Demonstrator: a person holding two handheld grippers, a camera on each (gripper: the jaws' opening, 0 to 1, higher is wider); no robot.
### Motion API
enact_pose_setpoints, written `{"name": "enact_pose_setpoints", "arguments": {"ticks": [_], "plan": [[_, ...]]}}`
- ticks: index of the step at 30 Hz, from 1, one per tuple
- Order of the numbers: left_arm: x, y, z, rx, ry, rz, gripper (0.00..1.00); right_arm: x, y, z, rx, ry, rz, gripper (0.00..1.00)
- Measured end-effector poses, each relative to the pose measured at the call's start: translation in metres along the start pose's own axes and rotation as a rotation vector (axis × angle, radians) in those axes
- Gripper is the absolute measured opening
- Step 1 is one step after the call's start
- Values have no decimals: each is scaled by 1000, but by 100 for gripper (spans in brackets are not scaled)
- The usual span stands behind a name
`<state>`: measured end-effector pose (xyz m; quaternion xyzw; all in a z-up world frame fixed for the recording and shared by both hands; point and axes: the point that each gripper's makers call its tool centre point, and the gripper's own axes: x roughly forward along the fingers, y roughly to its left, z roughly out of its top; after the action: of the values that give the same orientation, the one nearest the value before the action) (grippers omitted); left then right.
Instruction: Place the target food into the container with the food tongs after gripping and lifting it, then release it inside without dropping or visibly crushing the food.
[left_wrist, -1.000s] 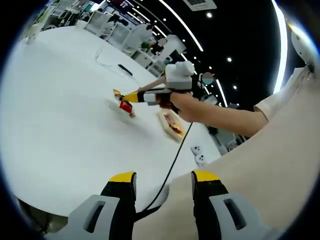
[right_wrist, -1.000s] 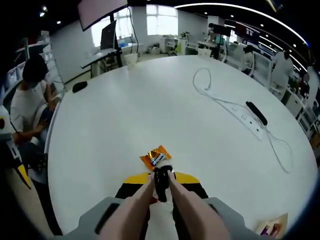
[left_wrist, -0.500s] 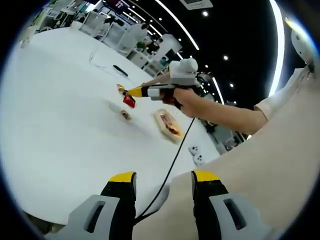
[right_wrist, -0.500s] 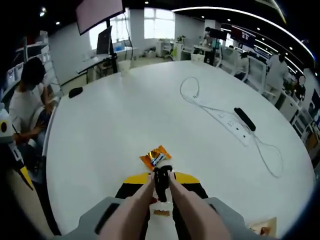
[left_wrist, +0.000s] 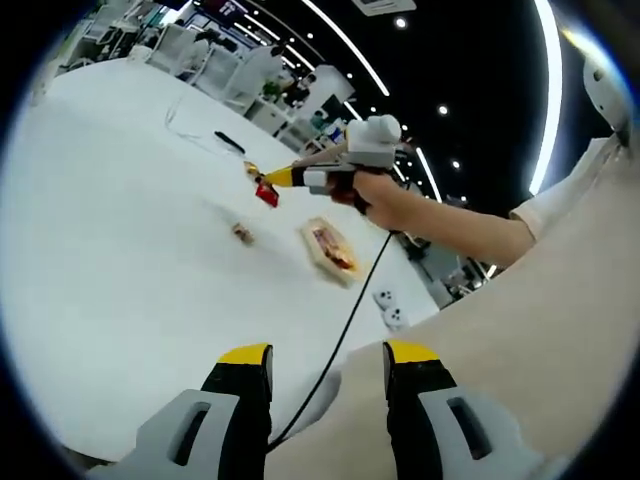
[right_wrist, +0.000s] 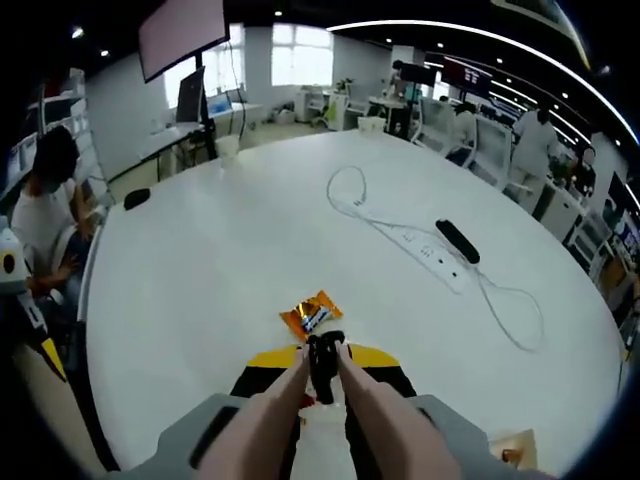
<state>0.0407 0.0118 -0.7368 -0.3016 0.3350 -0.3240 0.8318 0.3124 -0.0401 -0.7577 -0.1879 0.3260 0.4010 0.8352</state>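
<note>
One gap decides it. In the left gripper view the snack packet (left_wrist: 266, 192) hangs off the table (left_wrist: 120, 260), clamped in your food tongs (right_wrist: 275, 415). The container (left_wrist: 328, 248) lies at 4 o'clock from it, near. Your right gripper (right_wrist: 322, 358) squeezes the tongs. Your left gripper (left_wrist: 325, 365) is idle, jaws apart.

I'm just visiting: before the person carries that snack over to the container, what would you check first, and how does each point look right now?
1. Tongs shut on the orange snack packet: ok.
2. Packet lifted off the white table: ok.
3. Packet not visibly crushed: cannot tell, too small.
4. Container on the table, within view: ok.
5. Small item on the table out of the path: cannot tell.
6. Left gripper open and idle: ok.
</note>
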Motion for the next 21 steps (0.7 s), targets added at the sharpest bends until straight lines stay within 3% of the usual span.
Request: {"name": "enact_pose_setpoints", "arguments": {"ticks": [21], "plan": [[12, -16, -1, 54, 46, -52, 43, -40, -37, -19, 78, -26, -93, 15]]}}
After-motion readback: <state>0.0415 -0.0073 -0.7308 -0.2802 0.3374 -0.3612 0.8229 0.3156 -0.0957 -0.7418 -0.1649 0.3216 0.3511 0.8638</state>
